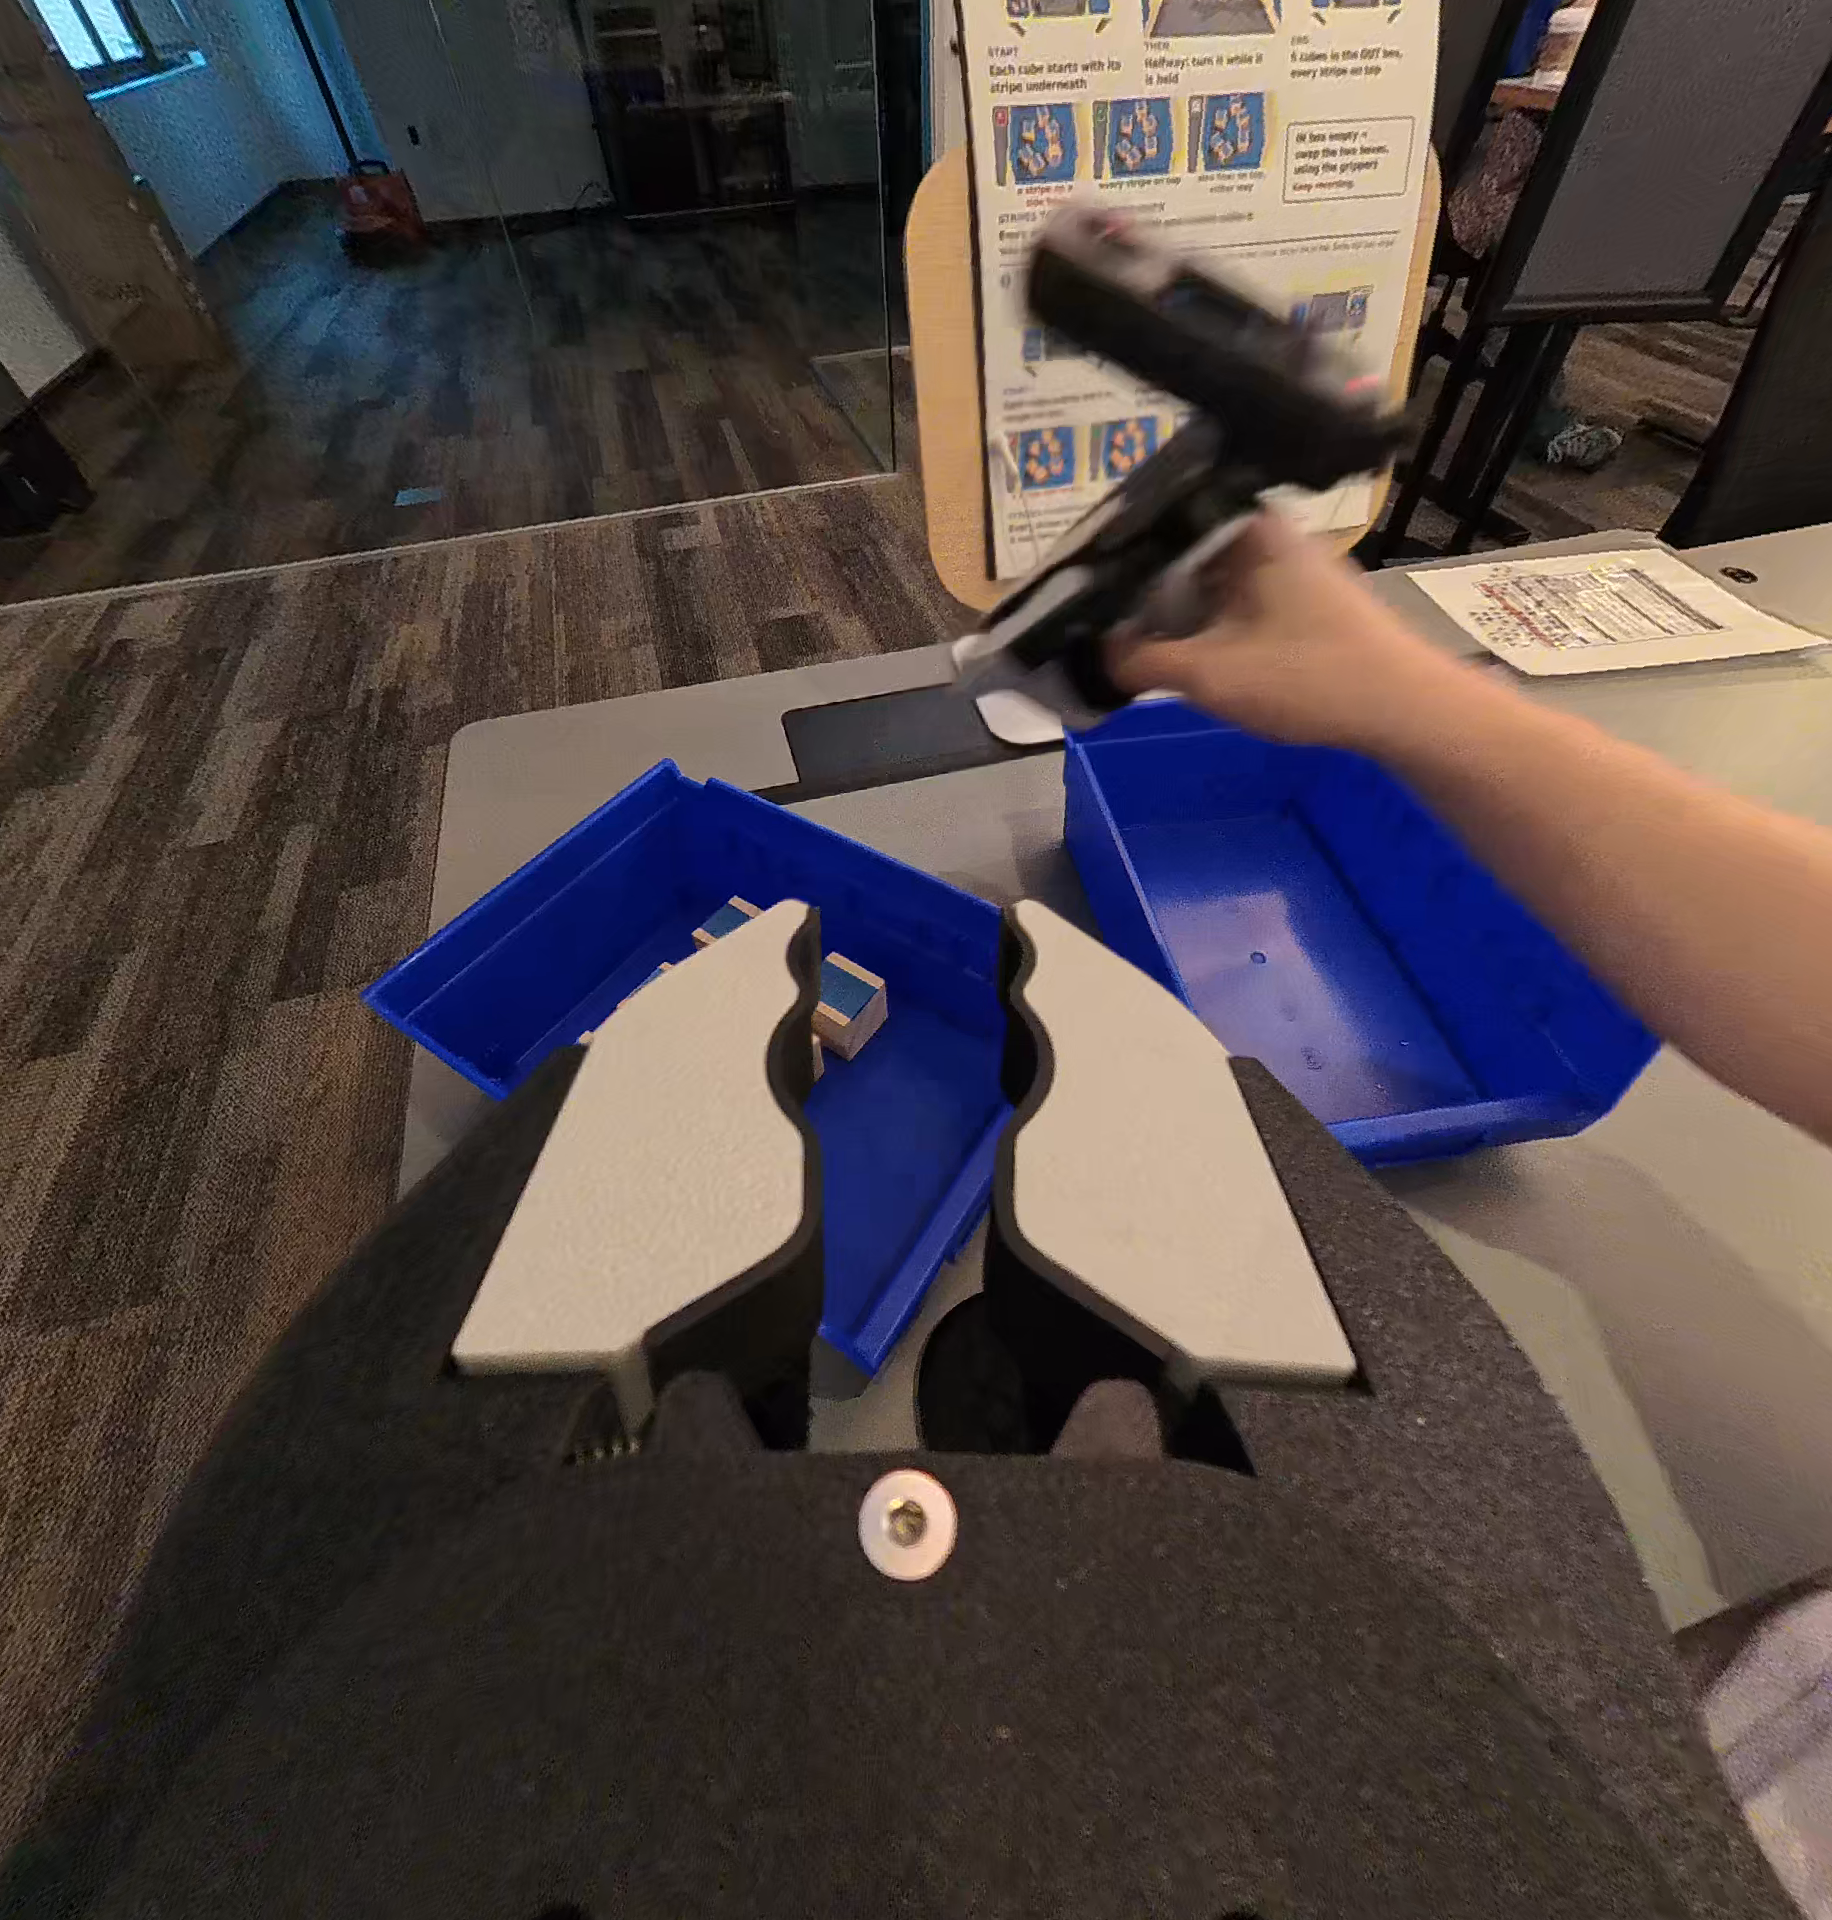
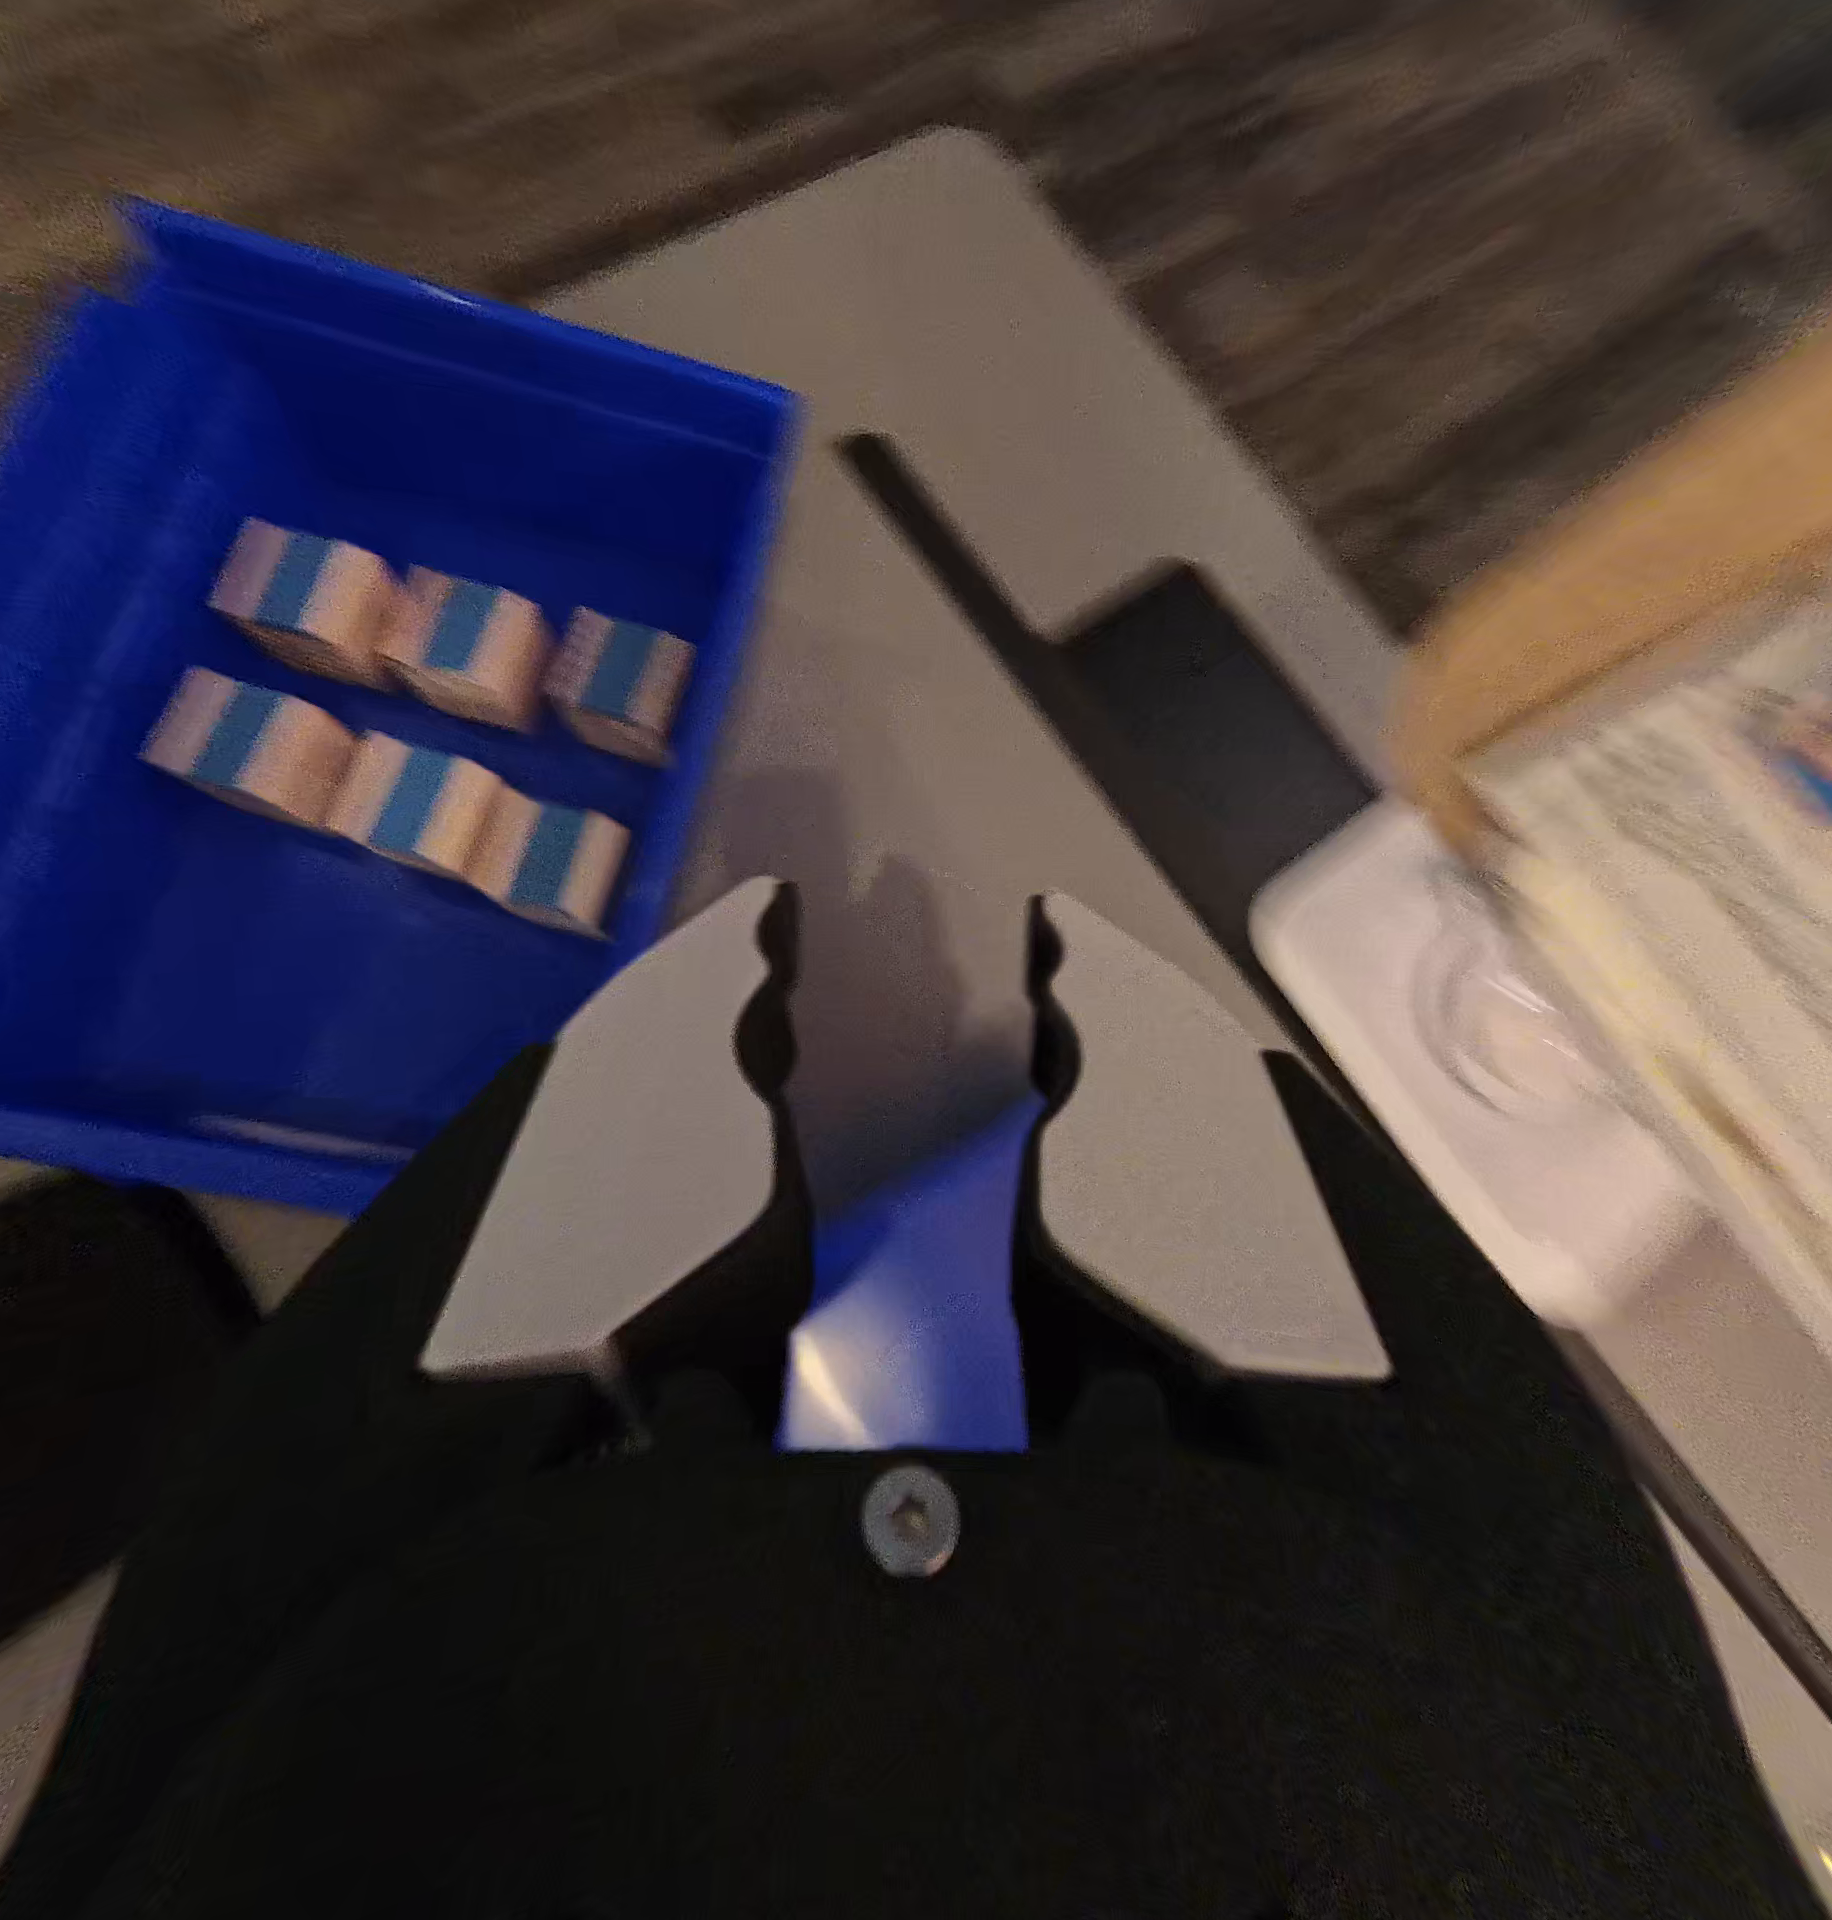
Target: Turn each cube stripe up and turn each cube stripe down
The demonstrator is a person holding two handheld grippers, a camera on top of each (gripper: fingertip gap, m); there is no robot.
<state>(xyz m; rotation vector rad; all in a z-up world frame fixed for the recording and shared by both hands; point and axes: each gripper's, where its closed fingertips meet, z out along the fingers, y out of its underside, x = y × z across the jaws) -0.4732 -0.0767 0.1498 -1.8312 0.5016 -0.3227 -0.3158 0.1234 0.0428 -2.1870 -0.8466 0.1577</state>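
Left gripper (image 1: 907,935) fingers apart, empty, over bin (image 1: 455,1023); right gripper (image 2: 907,925) likewise apart, empty; 6 cubes (image 2: 424,717) packed touching; risk: nudging neighbours when pinching.

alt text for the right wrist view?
Motion-blurred view: the open, empty right tongs hang over a grey table, beside a blue bin holding six wooden cubes in two rows, blue stripes up.

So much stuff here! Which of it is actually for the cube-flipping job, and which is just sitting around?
For the job:
- striped wooden cubes
- blue bin holding them
- empty blue bin
- left hand-held gripper
- right hand-held gripper

Lying about:
- printed sheet on the table
- instruction poster
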